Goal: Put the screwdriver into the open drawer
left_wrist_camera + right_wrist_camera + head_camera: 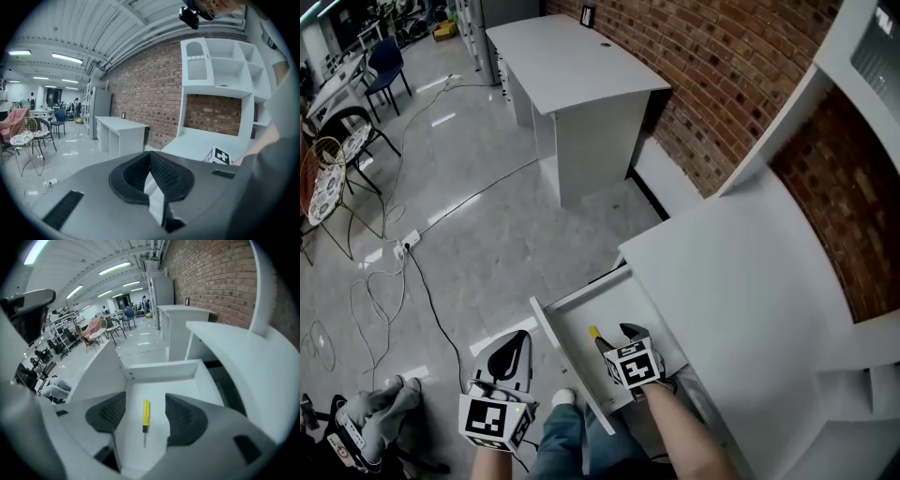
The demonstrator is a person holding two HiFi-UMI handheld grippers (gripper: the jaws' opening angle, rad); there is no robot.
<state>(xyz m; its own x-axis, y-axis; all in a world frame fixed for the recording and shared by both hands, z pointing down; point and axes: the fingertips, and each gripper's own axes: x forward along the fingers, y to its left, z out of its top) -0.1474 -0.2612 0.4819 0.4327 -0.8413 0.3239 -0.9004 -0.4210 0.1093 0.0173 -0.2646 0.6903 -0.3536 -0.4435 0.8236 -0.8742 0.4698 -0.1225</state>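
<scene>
Screwdriver (pixel 146 412) in drawer (pixel 159 370), below R gripper (pixel 145 404)

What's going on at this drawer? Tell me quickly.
A person holds a gripper in each hand. The yellow-handled screwdriver lies on the floor of the open drawer. The right gripper hangs above it, jaws apart, touching nothing. The left gripper is shut and empty, outside the drawer's front panel.

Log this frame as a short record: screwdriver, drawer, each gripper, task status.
screwdriver: lying flat on the drawer floor
drawer: pulled open
right gripper: open, above the screwdriver, jaws clear of it
left gripper: shut, empty, outside the drawer
task status: screwdriver is in the drawer
</scene>
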